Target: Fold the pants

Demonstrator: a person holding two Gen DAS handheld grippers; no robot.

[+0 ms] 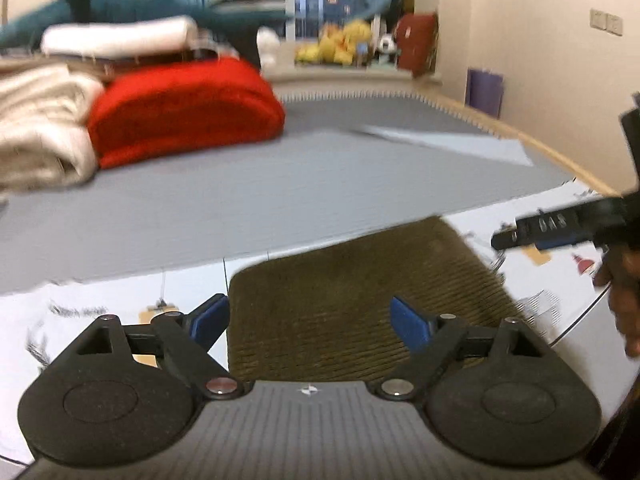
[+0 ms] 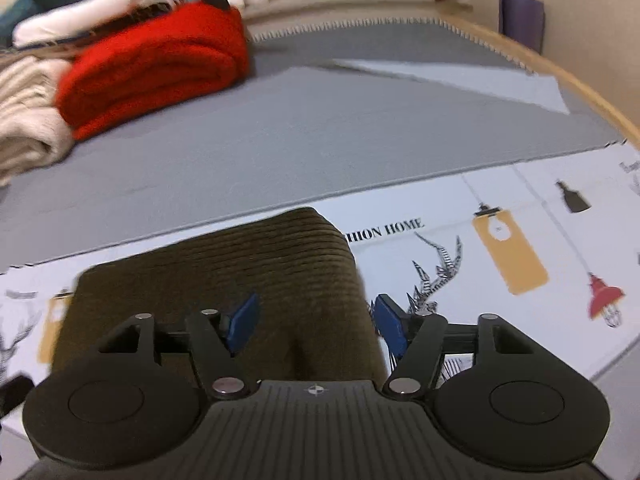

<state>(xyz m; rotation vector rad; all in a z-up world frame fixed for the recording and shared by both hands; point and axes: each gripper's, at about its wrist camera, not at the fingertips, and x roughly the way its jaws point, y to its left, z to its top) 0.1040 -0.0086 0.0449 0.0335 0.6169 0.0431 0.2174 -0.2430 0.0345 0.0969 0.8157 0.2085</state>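
The olive-brown corduroy pants (image 1: 352, 300) lie folded into a compact rectangle on a white printed sheet (image 1: 100, 304); they also show in the right wrist view (image 2: 240, 280). My left gripper (image 1: 310, 324) is open, its blue pads just above the pants' near left part, holding nothing. My right gripper (image 2: 316, 324) is open over the pants' near right edge, holding nothing. The right gripper also shows at the right edge of the left wrist view (image 1: 560, 232), with a hand behind it.
The white sheet (image 2: 500, 240) with lamp and deer prints lies on a grey bed cover (image 2: 320, 140). A folded red blanket (image 2: 160, 64) and cream knit (image 2: 28, 120) are stacked at far left. A pale paper (image 2: 460, 80) lies at far right near the wooden bed edge.
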